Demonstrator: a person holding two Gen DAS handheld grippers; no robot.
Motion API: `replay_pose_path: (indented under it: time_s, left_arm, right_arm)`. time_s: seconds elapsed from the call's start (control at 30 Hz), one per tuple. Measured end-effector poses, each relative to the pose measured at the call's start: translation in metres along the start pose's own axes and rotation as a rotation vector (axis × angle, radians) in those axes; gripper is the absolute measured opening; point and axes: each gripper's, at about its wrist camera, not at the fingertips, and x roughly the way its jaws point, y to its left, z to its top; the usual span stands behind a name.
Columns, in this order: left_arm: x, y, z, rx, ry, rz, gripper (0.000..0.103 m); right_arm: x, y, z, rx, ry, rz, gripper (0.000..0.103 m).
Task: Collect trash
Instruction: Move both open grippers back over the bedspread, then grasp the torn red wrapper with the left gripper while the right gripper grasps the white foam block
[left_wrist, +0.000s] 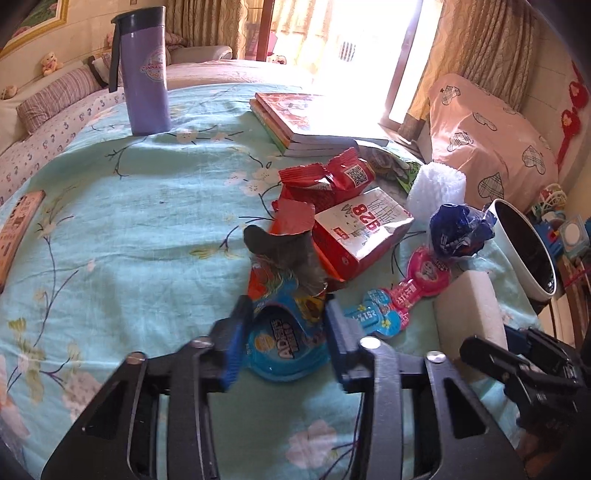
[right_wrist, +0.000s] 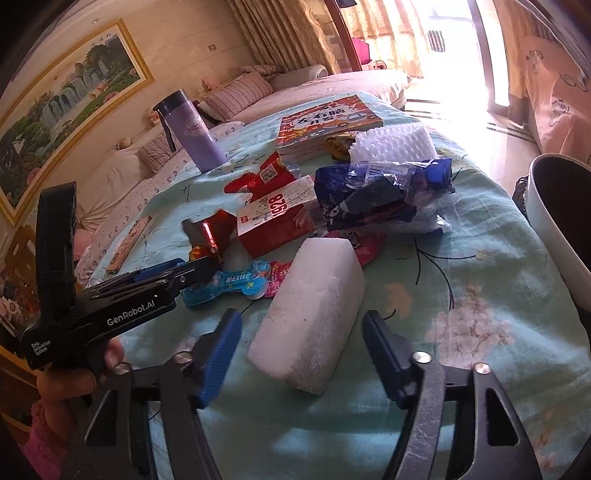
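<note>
Trash lies in a pile on a table with a light blue floral cloth (left_wrist: 129, 240). My left gripper (left_wrist: 286, 325) is open, its fingers on either side of a blue snack wrapper (left_wrist: 280, 343) with a torn silver-lined top. My right gripper (right_wrist: 301, 332) is open around the near end of a white foam block (right_wrist: 314, 314), also seen in the left wrist view (left_wrist: 469, 314). Beyond lie a red and white carton (left_wrist: 362, 232), a red wrapper (left_wrist: 332, 177), a blue plastic bag (right_wrist: 384, 195), blue and pink bone-shaped packets (right_wrist: 236, 284) and white bubble wrap (right_wrist: 391, 144).
A white trash bin (right_wrist: 554, 236) with a dark inside stands off the table's right edge. A purple flask (left_wrist: 146, 70) stands at the far left, stacked books (left_wrist: 295, 122) at the back, a flat box (left_wrist: 18, 229) at the left edge. Sofas lie behind.
</note>
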Motion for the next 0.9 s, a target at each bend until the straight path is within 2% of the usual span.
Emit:
replay_pose_path:
  time_s: [0.03, 0.13, 0.33, 0.53, 0.9]
  left_arm:
    - [0.001, 0.0, 0.0, -0.003, 0.0, -0.002, 0.02]
    - [-0.002, 0.002, -0.002, -0.023, -0.007, 0.003, 0.012]
    - [-0.023, 0.002, -0.004, -0.068, -0.053, -0.014, 0.012]
    - [-0.046, -0.023, -0.007, -0.046, -0.08, -0.075, 0.012]
    - [-0.042, -0.1, -0.027, 0.048, -0.001, -0.227, 0.012]
  right_arm:
    - [0.0, -0.002, 0.0, 0.003, 0.0, -0.004, 0.042]
    - [-0.006, -0.007, -0.003, 0.003, -0.008, 0.004, 0.037]
    - [-0.026, -0.016, -0.007, 0.005, -0.039, -0.001, 0.033]
    - [-0.046, -0.039, -0.006, 0.049, -0.074, -0.014, 0.033]
    - [-0.079, -0.079, -0.012, 0.115, -0.124, -0.069, 0.033]
